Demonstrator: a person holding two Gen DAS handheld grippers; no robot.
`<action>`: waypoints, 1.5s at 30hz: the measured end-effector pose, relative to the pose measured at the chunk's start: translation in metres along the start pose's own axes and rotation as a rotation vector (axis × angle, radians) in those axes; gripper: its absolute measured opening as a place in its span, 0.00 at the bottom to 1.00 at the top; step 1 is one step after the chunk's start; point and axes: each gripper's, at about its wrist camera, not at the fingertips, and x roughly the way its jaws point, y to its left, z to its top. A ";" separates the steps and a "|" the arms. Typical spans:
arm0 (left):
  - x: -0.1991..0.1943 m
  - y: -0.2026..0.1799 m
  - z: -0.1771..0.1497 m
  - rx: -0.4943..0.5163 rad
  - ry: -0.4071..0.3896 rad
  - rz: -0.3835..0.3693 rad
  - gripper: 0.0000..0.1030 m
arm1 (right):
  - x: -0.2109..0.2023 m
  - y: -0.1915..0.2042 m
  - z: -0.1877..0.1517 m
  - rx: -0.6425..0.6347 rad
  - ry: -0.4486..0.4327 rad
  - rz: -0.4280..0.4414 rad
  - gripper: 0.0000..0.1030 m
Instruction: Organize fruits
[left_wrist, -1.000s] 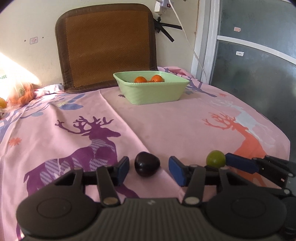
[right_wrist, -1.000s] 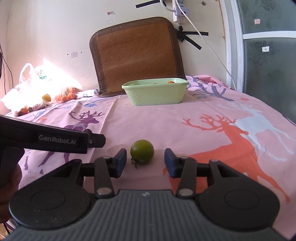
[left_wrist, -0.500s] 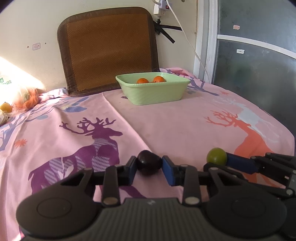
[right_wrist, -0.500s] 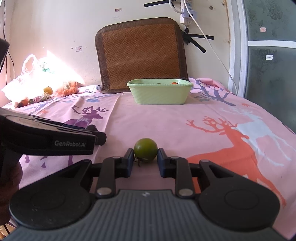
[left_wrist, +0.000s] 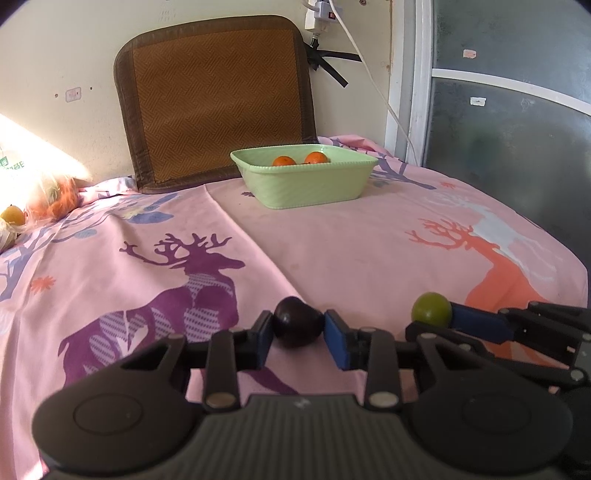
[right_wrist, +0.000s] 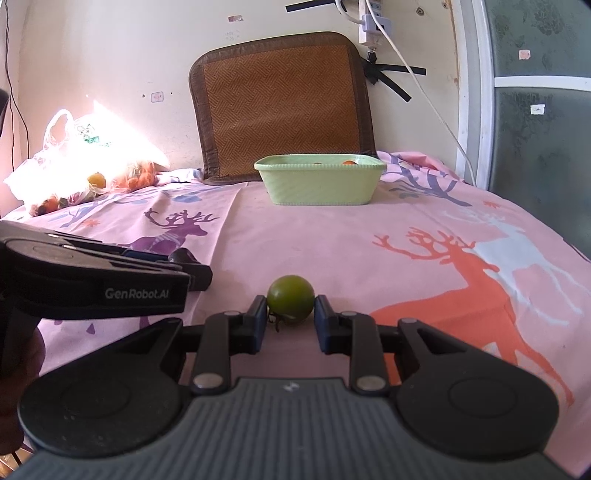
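Within the last second both grippers had closed, the left gripper (left_wrist: 298, 334) clamping a dark plum (left_wrist: 297, 326) and the right gripper (right_wrist: 290, 320) a green fruit (right_wrist: 290, 300), leaving both ready to carry toward the green basin (left_wrist: 306, 184) at 12 o'clock.

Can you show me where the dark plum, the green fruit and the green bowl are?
dark plum (left_wrist: 297, 326), left wrist view, its front middle.
green fruit (right_wrist: 290, 300), right wrist view, its round front.
green bowl (left_wrist: 306, 186), left wrist view, its front wall.

Green fruit (right_wrist: 290, 300) apparently between right gripper (right_wrist: 290, 320) pads.
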 end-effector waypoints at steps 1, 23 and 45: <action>0.000 0.000 0.000 0.000 0.000 0.001 0.30 | 0.000 0.000 0.000 0.000 0.000 0.000 0.30; -0.001 -0.001 -0.001 0.001 0.001 0.000 0.38 | -0.001 -0.001 -0.001 0.019 0.000 0.007 0.30; 0.002 0.005 0.006 -0.018 0.004 -0.048 0.50 | -0.001 0.000 -0.002 0.026 -0.003 0.006 0.32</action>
